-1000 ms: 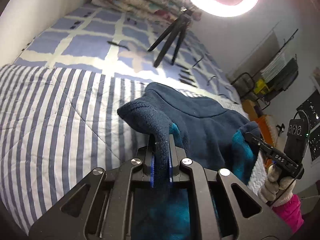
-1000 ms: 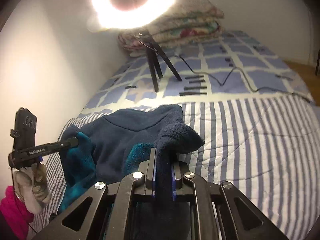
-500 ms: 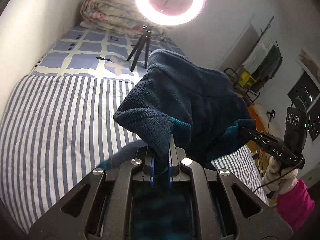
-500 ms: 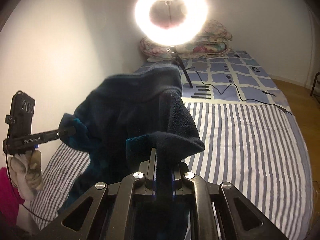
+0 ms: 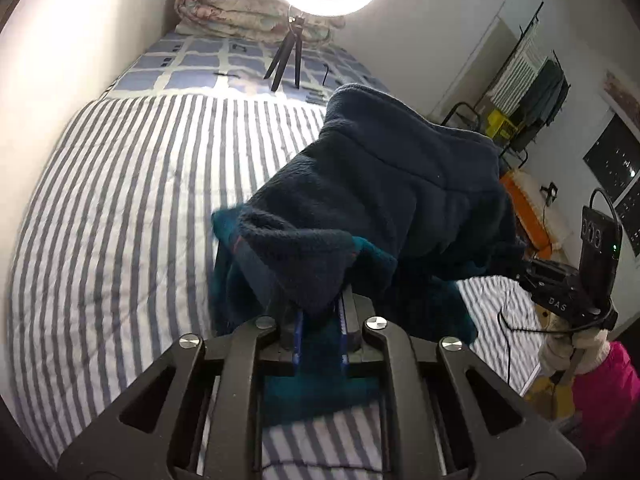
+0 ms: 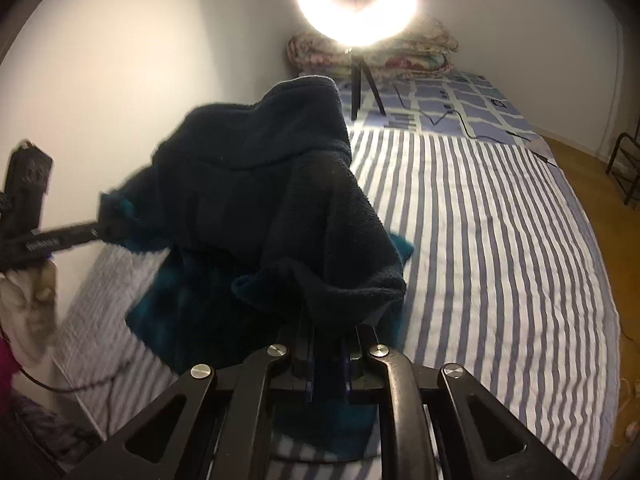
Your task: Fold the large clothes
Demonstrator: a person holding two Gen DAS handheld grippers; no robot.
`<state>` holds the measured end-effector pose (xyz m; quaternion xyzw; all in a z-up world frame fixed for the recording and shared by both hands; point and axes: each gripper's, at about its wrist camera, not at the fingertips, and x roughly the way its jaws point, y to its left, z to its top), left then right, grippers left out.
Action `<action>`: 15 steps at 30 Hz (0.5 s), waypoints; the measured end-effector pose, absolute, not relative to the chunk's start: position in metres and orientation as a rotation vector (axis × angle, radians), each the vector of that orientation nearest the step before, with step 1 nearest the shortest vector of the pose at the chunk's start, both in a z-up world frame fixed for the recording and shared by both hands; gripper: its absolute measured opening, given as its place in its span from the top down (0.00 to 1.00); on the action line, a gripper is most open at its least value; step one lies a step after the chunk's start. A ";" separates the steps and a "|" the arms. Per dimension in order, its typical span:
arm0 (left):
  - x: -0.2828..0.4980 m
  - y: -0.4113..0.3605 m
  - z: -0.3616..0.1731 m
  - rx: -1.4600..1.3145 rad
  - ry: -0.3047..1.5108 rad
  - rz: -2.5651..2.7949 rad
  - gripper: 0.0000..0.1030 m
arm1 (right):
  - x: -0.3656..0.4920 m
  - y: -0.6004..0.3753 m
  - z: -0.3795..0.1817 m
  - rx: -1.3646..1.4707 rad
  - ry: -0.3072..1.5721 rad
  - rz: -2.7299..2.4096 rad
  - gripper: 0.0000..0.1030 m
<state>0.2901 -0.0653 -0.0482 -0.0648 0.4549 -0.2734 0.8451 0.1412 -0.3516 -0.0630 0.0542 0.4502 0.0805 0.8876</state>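
Observation:
A dark navy fleece garment with a teal lining (image 5: pixel 400 184) hangs in the air between both grippers, above the striped bed (image 5: pixel 120 208). My left gripper (image 5: pixel 320 320) is shut on one folded edge of it. My right gripper (image 6: pixel 326 344) is shut on the opposite edge of the garment (image 6: pixel 256 176). The collar stands up at the top. The teal lower part droops toward the bed. The right gripper shows in the left wrist view (image 5: pixel 560 284); the left gripper shows in the right wrist view (image 6: pixel 60 236). The fabric hides the fingertips.
A ring light on a tripod (image 5: pixel 288 56) stands on the checked blue blanket (image 5: pixel 192 68) at the far end, with a folded floral quilt (image 5: pixel 236 12) behind it. A cable (image 6: pixel 460 120) runs across the bed. A wall borders the left side; racks and boxes (image 5: pixel 516 112) stand right.
Both grippers have lifted the garment off the bed and hold it higher and spread wider. Its lower part now swings free above the stripes.

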 end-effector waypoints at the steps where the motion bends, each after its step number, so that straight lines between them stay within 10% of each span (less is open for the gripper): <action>1: 0.281 -0.062 -0.049 -0.123 0.960 -0.579 0.87 | 0.135 -0.351 -0.063 0.105 0.938 0.174 0.90; 10: 0.211 -0.005 -0.038 -0.143 0.947 -0.576 0.86 | 0.078 -0.363 -0.042 0.118 0.903 0.208 0.78; 15: 0.207 0.024 -0.024 -0.231 0.894 -0.530 0.64 | 0.086 -0.359 -0.028 0.156 0.845 0.212 0.63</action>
